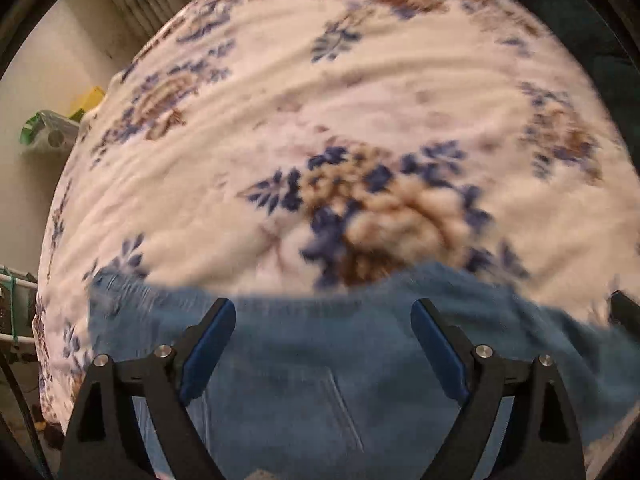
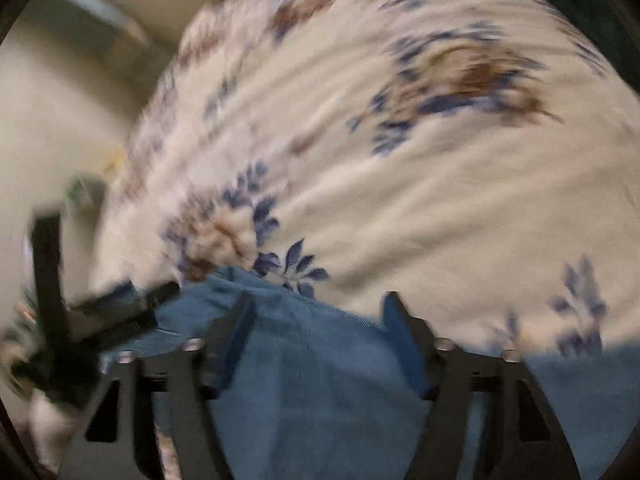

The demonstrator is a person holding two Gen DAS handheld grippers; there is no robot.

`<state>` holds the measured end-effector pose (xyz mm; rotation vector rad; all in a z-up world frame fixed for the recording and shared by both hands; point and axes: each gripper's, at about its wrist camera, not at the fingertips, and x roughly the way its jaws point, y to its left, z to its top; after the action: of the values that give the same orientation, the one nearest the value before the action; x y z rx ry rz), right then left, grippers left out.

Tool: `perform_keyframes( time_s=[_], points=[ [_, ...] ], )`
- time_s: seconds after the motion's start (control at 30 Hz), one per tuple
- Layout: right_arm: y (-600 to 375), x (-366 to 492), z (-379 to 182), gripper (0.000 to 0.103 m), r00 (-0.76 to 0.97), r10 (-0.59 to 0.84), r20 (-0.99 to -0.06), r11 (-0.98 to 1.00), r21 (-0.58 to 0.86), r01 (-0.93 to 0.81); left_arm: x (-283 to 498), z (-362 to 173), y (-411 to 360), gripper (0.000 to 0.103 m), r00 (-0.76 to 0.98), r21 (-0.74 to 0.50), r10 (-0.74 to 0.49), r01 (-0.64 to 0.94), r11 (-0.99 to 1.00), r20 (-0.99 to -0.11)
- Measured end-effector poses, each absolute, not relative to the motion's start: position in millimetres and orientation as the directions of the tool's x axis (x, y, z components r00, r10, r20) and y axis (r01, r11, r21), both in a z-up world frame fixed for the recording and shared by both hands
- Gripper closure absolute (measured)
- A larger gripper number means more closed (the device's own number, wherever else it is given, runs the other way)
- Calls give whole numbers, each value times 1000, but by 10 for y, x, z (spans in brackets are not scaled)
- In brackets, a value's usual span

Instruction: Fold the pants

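Blue denim pants [image 1: 320,360] lie on a floral blanket [image 1: 320,120] at the near edge of the left wrist view. My left gripper [image 1: 323,312] is open, its blue-padded fingers [image 1: 208,344] spread above the denim with nothing between them. In the right wrist view the pants [image 2: 320,380] fill the bottom, with an edge bunched near the middle. My right gripper [image 2: 316,308] is open over that denim, empty. The left gripper shows as a blurred black shape [image 2: 120,316] at the left, by the pants' edge.
The white blanket with blue and brown flowers [image 2: 400,160] covers the whole bed. Off its left edge stand a green and clear container [image 1: 48,132], a yellow object [image 1: 90,100] and a beige wall [image 1: 40,60]. A dark surface [image 1: 592,20] lies at the far right.
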<state>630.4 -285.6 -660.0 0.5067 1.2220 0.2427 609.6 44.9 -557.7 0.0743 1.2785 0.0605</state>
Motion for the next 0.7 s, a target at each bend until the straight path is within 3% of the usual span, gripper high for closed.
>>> perform_keyframes(
  time_s=[0.03, 0.1, 0.2, 0.3, 0.4, 0.47, 0.57, 0.7],
  points=[
    [-3042, 6139, -6545, 11, 359, 448, -819, 846, 518, 125, 6002, -5541, 366, 13, 293, 83, 79, 1, 997, -953],
    [-3530, 5654, -6473, 11, 408, 407, -817, 819, 524, 233, 5709, -5505, 186, 13, 282, 46, 38, 20, 999, -959],
    [-4041, 5020, -6500, 11, 381, 283, -880, 831, 423, 360, 5310, -5584, -69, 13, 265, 63, 48, 47, 997, -963],
    [-4451, 4404, -6647, 11, 338, 316, -886, 760, 450, 469, 4992, -5721, -213, 13, 215, 67, 56, 45, 997, -975],
    [-4552, 3996, -6948, 24, 295, 424, -856, 665, 515, 541, 4760, -5847, -277, 13, 179, 91, 86, 20, 996, -980],
    [-4332, 3900, -7032, 26, 249, 449, -858, 706, 512, 490, 4656, -5910, -186, 13, 148, 95, 98, -29, 995, -984],
    [-3625, 4072, -7045, 42, 181, 455, -872, 829, 489, 270, 4544, -6008, 109, 13, 72, 41, 54, -170, 985, -996],
    [-2602, 4303, -7005, 47, 145, 377, -915, 925, 363, -110, 4495, -6011, 318, 13, 53, 4, 18, -256, 967, -998]
  ],
)
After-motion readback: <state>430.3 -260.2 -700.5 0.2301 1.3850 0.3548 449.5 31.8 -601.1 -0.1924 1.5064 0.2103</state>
